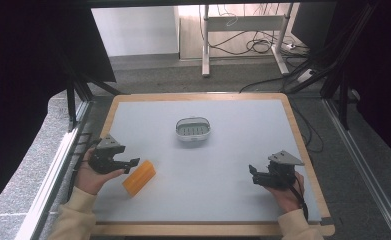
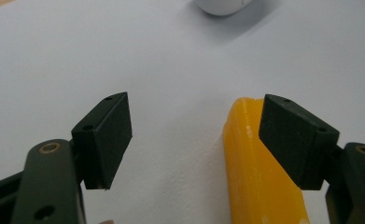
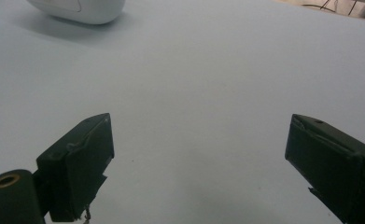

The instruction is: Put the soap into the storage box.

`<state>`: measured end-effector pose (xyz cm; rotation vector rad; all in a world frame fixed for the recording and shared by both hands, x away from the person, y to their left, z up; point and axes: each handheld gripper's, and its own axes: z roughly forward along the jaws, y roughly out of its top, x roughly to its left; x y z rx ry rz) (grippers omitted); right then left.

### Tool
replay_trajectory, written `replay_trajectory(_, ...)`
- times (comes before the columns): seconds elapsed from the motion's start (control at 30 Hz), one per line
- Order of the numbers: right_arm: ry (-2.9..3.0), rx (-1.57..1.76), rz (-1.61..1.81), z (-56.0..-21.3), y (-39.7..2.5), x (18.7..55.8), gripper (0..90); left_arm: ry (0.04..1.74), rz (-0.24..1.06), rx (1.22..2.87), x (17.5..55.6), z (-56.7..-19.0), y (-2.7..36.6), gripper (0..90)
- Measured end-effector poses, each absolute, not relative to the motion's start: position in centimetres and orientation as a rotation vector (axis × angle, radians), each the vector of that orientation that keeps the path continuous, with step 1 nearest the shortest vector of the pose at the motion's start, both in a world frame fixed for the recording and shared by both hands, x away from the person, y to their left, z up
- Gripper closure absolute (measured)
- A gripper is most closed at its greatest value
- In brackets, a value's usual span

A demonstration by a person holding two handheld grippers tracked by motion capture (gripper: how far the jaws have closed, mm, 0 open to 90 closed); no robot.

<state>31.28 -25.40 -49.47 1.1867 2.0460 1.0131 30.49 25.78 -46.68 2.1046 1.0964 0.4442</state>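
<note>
Left gripper: your jaws are spread wide, just beside the yellow block. In the left gripper view the block sits under the right-hand jaw, not between the two.
Yellow block: it lies flat on the grey mat, near your left front corner, well apart from the white dish.
Step in hand: judging by the pose, you are lining up to grasp the block.
Doing it well: shift the gripper sideways until the block is centred in the gap, then lower it so both pads face its long sides before you squeeze.
Watch for: closing now would likely press a jaw onto the top and skid the block away.
Right gripper: jaws wide apart over bare mat, holding nothing; keep it there.
</note>
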Motion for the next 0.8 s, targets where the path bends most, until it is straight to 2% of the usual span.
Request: replay_trajectory(0.8,2.03,1.212,0.983,-50.0,-25.94,31.32,11.8,1.101,0.462,2.114,29.98,-45.84,25.85,24.9)
